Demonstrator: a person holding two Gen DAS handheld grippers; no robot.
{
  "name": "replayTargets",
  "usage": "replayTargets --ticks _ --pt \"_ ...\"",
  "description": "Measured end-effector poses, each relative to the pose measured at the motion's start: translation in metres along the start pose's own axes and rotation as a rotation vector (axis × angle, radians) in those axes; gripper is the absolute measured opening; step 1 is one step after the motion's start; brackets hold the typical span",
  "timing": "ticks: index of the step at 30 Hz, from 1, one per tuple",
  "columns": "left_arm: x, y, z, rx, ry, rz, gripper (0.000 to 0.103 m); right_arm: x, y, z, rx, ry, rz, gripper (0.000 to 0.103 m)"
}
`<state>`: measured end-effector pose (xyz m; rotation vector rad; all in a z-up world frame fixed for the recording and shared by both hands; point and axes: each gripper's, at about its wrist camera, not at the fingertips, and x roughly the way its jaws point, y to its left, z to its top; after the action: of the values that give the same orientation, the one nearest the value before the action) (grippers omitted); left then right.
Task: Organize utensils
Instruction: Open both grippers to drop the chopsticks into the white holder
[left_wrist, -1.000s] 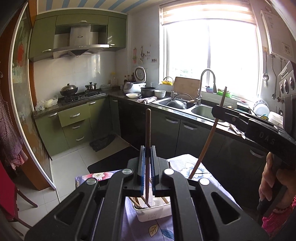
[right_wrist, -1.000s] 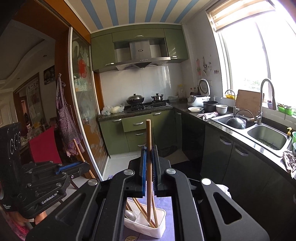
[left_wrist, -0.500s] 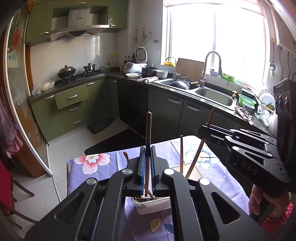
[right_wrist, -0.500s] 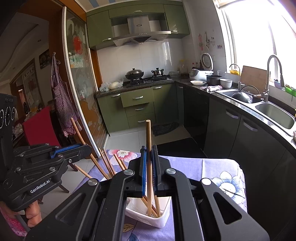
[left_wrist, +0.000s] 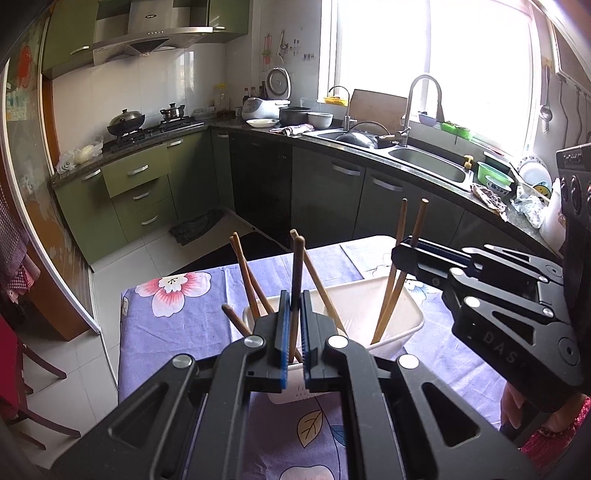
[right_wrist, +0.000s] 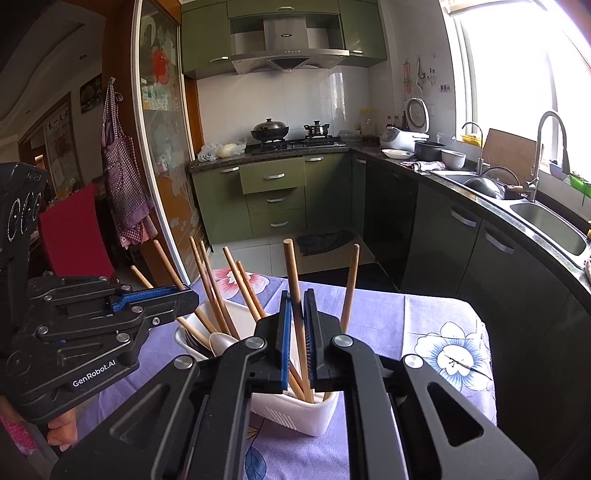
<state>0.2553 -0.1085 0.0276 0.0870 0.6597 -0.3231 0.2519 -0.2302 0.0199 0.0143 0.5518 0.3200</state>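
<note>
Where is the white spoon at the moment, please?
In the right wrist view the spoon sits in the white holder on the left, its bowl among the chopsticks, just below the left gripper.

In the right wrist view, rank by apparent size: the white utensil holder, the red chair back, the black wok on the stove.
1. red chair back
2. white utensil holder, partly hidden behind the gripper, so its rank against the chair is unsure
3. black wok, smallest, also farthest

Green cabinets (right_wrist: 272, 199) stand under a dark counter (left_wrist: 369, 147) with a steel sink (left_wrist: 428, 162). Strong daylight comes through the window (left_wrist: 424, 48). The wall (right_wrist: 295, 107) and floor (left_wrist: 122, 273) have white tiles.
</note>
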Motion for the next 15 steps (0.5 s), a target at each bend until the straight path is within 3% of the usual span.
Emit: replayTargets --ticks 4,6,7,12,15 --pt "-0.008 -0.002 -0.002 0.008 -0.017 0.005 0.011 -0.008 0.003 -0.006 -0.007 -0.007 0.0 0.008" --pt "-0.015 -0.003 -0.003 0.006 -0.031 0.008 0.031 -0.013 0.004 -0.009 -0.004 -0.014 0.002 0.012" --pt "-0.019 -0.002 -0.004 0.003 -0.043 0.008 0.035 -0.017 0.005 -0.011 -0.004 -0.018 0.002 0.017" --pt "-0.039 -0.005 -0.009 0.004 -0.078 0.0 0.042 -0.034 0.009 -0.019 -0.011 -0.038 -0.013 0.018" --pt "-0.051 -0.007 -0.017 0.005 -0.089 -0.002 0.046 -0.047 0.012 -0.025 -0.007 -0.057 -0.027 0.031"
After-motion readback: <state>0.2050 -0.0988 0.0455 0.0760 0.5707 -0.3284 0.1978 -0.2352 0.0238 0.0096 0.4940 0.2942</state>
